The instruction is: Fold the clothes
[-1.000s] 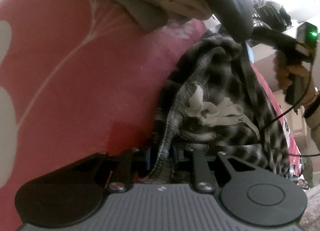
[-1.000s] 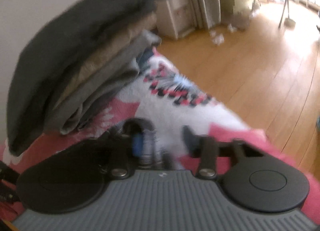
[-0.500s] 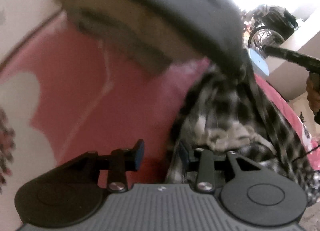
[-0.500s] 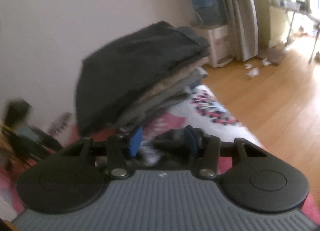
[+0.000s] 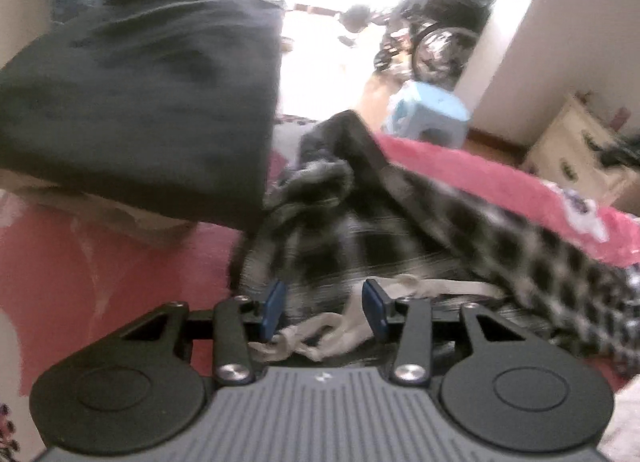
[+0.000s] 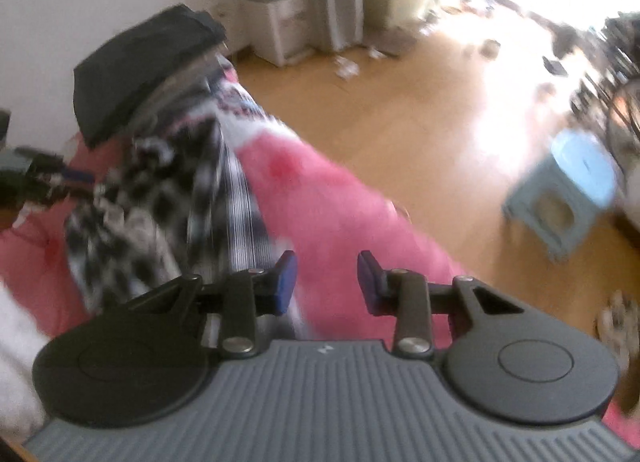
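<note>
A black-and-white plaid garment [image 5: 400, 230] with a white drawstring [image 5: 320, 330] lies crumpled on the pink blanket [image 5: 120, 262]. My left gripper [image 5: 325, 309] hovers over it with its jaws opening; plaid cloth and drawstring lie between the blue pads, which do not press on them. In the right wrist view the plaid garment [image 6: 168, 198] sits left of my right gripper [image 6: 326, 282]. Its jaws are closing with only the pink blanket [image 6: 340, 198] behind the gap. The left gripper [image 6: 28, 174] shows at the far left edge.
A stack of folded clothes [image 5: 140, 102] topped by a dark garment stands on the bed beside the plaid one, also the stack [image 6: 136, 62] against the wall. Past the bed edge are wooden floor [image 6: 400, 110], a light blue stool [image 6: 576, 186] and a cream drawer unit [image 5: 580, 154].
The left gripper let go of the plaid cloth, widened and lifted back. The right gripper swung away from the folded stack toward the bed edge; the cloth left its jaws, which narrowed.
</note>
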`<state>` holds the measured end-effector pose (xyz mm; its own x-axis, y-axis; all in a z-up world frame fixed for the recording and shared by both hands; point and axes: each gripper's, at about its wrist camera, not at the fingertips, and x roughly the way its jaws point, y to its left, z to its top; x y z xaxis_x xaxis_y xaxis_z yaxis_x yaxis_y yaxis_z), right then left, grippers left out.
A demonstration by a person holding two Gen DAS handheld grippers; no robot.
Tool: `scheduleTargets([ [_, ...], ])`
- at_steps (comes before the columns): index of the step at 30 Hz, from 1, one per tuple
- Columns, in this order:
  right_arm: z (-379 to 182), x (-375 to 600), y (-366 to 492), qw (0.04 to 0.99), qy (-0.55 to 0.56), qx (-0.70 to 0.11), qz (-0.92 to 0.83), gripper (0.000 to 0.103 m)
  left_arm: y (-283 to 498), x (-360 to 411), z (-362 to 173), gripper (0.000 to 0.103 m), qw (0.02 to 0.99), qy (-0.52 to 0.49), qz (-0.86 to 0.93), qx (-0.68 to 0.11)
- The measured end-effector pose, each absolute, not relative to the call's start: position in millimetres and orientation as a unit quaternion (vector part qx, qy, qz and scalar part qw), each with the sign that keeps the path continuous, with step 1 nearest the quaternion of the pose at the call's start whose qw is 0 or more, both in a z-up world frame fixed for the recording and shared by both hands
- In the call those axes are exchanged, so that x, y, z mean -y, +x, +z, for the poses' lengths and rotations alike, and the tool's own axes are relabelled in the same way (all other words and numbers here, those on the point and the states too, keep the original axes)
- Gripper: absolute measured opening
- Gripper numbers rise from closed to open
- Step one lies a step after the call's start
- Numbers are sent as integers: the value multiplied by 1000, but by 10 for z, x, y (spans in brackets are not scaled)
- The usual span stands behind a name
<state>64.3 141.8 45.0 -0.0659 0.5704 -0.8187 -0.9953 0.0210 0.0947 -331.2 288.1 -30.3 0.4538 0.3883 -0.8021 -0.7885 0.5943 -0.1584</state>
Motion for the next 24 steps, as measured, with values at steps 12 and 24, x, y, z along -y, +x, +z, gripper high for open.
scheduleTargets([
  [12, -636, -47, -137, 643, -226, -390, 618, 30, -2749, -2815, -139, 28, 820, -105, 399, -396],
  [24, -931, -84, -465, 634, -317, -318, 630, 11, -2360, -2907, -495, 12, 785, -233, 396, -415],
])
